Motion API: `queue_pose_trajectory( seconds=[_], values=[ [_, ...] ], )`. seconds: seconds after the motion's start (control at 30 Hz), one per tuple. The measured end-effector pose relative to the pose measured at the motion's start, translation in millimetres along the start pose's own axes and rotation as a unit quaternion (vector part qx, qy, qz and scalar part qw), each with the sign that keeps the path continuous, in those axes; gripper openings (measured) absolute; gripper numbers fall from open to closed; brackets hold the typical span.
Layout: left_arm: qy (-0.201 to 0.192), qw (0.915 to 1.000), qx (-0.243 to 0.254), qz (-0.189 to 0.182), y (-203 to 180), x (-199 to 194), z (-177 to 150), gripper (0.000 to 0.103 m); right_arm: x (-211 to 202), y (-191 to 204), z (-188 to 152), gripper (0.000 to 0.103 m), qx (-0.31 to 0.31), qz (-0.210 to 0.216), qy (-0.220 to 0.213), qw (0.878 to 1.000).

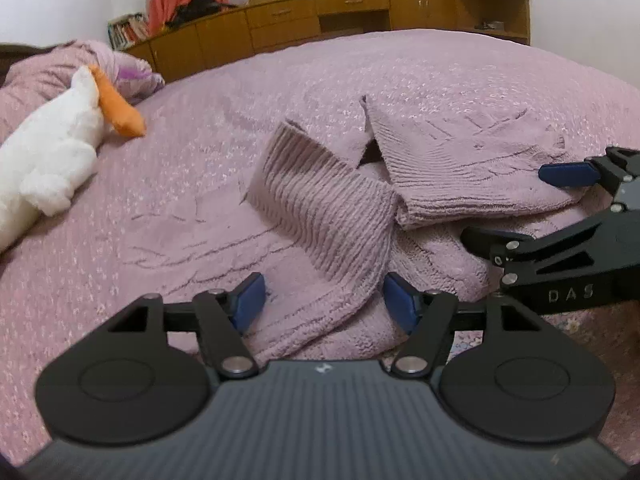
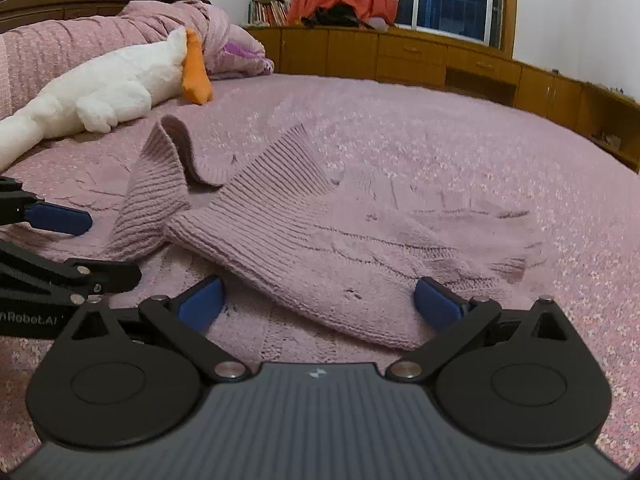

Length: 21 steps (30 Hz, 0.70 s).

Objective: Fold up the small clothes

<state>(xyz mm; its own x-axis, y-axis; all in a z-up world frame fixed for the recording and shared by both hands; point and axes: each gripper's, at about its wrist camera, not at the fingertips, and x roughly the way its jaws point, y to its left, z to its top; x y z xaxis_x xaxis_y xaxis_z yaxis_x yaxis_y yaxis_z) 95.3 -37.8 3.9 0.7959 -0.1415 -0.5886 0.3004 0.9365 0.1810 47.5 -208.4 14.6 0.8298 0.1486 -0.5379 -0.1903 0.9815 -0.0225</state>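
Observation:
A small mauve knitted sweater (image 1: 440, 160) lies partly folded on the pink bedspread (image 1: 200, 160), with one ribbed sleeve (image 1: 320, 208) lying diagonally across it. My left gripper (image 1: 324, 300) is open, its blue pads either side of the sleeve's near end, holding nothing. My right gripper (image 2: 320, 302) is open over the sweater's near edge (image 2: 320, 264), empty. Each gripper shows in the other's view: the right one (image 1: 520, 204) at the right edge, the left one (image 2: 104, 246) at the left edge, both open.
A white plush duck with an orange bill (image 1: 52, 148) lies at the bed's left, also seen in the right wrist view (image 2: 112, 84). A bunched pink quilt (image 2: 192, 28) sits by the headboard. Wooden cabinets (image 1: 320, 16) and a curtained window stand beyond the bed.

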Motion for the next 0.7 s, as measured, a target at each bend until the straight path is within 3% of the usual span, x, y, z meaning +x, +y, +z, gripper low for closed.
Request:
queue_pose_trajectory(
  seconds=[0.27, 0.4, 0.47, 0.5, 0.53, 0.57, 0.7],
  values=[
    [-0.008, 0.9999, 0.005, 0.003, -1, 1, -2, 0.069, 2, 2, 2, 0.103, -0.016, -0.001, 0.004, 1.000],
    [-0.008, 1.0000, 0.002, -0.004, 3, 2, 0, 0.066, -7, 10, 6, 0.103, -0.042, -0.008, -0.020, 0.999],
    [-0.010, 0.9999, 0.000, -0.005, 6, 0, 1, 0.047, -9, 16, 7, 0.102, -0.062, -0.010, -0.039, 0.997],
    [-0.012, 0.9999, -0.003, -0.002, 8, -1, 2, 0.040, -9, 18, 6, 0.098, -0.064, -0.009, -0.045, 0.997],
    [-0.012, 0.9999, -0.008, -0.001, 10, -1, 3, 0.024, -9, 20, 6, 0.092, -0.064, -0.006, -0.049, 0.997],
    [-0.009, 0.9998, -0.017, -0.001, 13, -1, 5, 0.017, -8, 21, 6, 0.088, -0.064, -0.002, -0.052, 0.997],
    [-0.002, 0.9979, -0.063, -0.014, 30, -1, 15, 0.015, -6, 28, 5, 0.048, -0.070, 0.007, -0.053, 0.996]
  ],
)
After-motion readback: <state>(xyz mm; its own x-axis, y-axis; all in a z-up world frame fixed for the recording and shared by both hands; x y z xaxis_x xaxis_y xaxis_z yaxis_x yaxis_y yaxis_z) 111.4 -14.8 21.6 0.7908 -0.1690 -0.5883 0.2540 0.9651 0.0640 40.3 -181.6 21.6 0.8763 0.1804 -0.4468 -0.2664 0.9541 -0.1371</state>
